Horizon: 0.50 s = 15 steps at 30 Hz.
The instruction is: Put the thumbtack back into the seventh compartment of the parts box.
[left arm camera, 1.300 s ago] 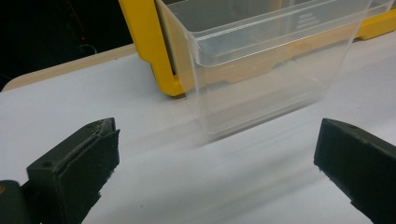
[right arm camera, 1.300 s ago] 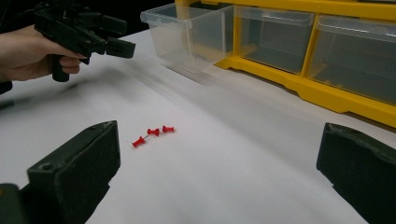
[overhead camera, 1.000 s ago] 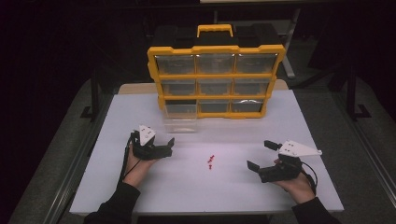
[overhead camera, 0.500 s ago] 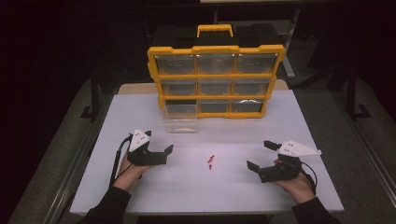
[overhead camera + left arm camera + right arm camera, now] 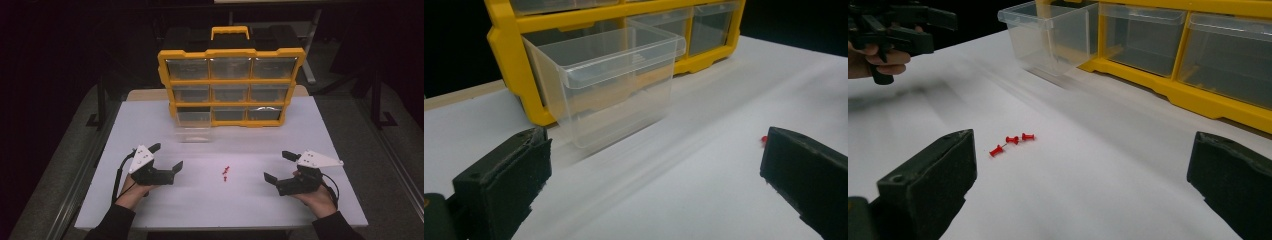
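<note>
My left gripper [image 5: 166, 156] stood with its jaws spread wide and nothing between them, held low over the white table [image 5: 150, 125] on the left side; my left hand [image 5: 134, 192] gripped it from beneath, forearm coming in from the near edge. My right gripper [image 5: 280, 166] was likewise wide apart and empty, held in my right hand [image 5: 316, 197] low over the right side of the table, jaws turned inward toward the centre.

Count: two grippers; three red pushpins [image 5: 225, 173]; one loose clear drawer [image 5: 193, 129]; one yellow organizer [image 5: 231, 80] with nine compartments in three rows of three.

The pushpins lay on the bare table between the two grippers, apart from both, nearer the middle. In the right gripper view they formed a short line [image 5: 1011, 142], red heads and thin metal points, two close together end to end and the third just beside them. One showed as a red speck at the right jaw's edge in the left gripper view [image 5: 764, 138].

The clear drawer [image 5: 609, 82] was transparent plastic, empty, upright, with a lipped front edge. It stood on the table just in front of the organizer's bottom-left compartment, against its yellow frame [image 5: 511, 65]. The organizer stood upright at the far edge of the table, handle on top.
</note>
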Motion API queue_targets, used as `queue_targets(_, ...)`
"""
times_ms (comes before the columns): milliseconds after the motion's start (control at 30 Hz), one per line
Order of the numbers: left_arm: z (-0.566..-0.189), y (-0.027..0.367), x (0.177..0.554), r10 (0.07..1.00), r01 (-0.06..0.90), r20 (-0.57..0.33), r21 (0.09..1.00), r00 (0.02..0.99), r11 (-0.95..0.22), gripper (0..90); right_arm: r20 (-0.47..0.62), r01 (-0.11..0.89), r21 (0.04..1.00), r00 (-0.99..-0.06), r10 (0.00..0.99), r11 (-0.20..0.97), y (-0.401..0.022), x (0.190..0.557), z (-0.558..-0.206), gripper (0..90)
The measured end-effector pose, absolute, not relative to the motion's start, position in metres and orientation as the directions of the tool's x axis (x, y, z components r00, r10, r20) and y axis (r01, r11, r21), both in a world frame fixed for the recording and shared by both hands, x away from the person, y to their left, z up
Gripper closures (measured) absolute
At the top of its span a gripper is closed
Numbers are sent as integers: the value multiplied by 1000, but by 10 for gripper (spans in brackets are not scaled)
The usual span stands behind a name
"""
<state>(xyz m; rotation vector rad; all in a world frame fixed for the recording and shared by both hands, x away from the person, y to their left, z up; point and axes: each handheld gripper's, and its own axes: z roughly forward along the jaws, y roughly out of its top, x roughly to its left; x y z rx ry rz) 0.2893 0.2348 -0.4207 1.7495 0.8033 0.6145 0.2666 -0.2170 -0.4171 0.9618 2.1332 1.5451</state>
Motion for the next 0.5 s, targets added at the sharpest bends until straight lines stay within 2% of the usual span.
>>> queue_targets(500,-424,256,268,768,225,8,954,640,-197,0,118,332,925,-714,690,186,-215,268,-419,0)
